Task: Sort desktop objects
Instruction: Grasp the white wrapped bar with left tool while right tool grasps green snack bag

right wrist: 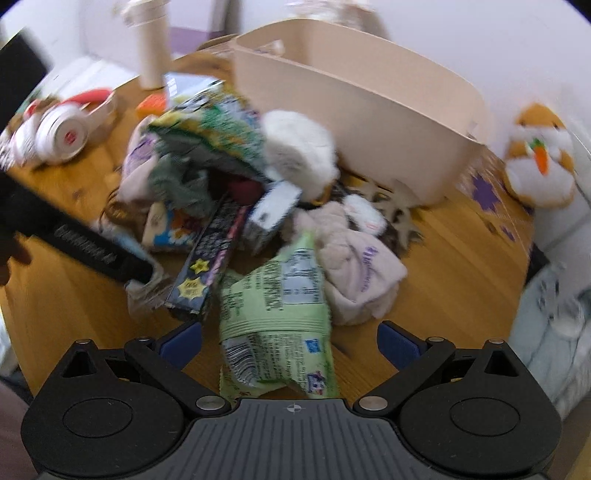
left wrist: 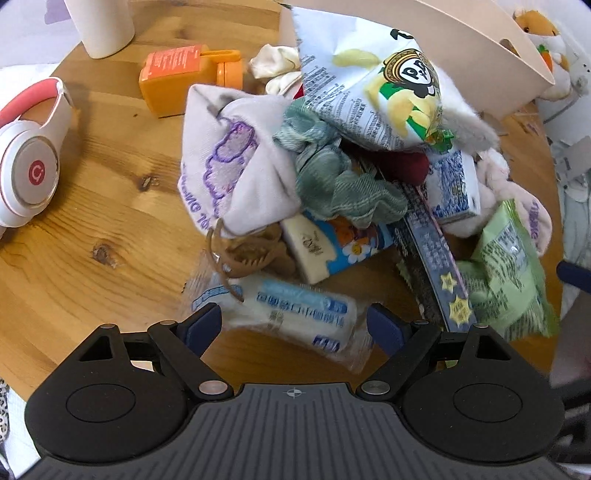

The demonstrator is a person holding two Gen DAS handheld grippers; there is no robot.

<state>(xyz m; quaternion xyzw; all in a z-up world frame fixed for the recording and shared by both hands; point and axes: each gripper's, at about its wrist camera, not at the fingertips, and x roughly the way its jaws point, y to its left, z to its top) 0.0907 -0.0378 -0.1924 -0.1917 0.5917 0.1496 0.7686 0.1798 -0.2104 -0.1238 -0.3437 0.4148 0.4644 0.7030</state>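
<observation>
A jumbled pile lies on the round wooden table [left wrist: 92,184]. My left gripper [left wrist: 295,326] hangs open over a clear-wrapped white pack with blue print [left wrist: 291,314], which sits between its fingers untouched. Behind it are a brown hair claw [left wrist: 247,258], a white pouch with purple stitching [left wrist: 229,162], a green cloth [left wrist: 332,177] and a panda snack bag [left wrist: 388,88]. My right gripper [right wrist: 290,341] is open above a light green snack bag [right wrist: 277,314], pads apart from it. The left gripper's black body [right wrist: 85,247] shows at the left of the right wrist view.
A beige bin [right wrist: 369,110] stands behind the pile. White and pink headphones [left wrist: 29,158], an orange bottle [left wrist: 184,77] and a white cup [left wrist: 103,26] are at the left. A plush toy with a carrot [right wrist: 539,155] sits off the table's right.
</observation>
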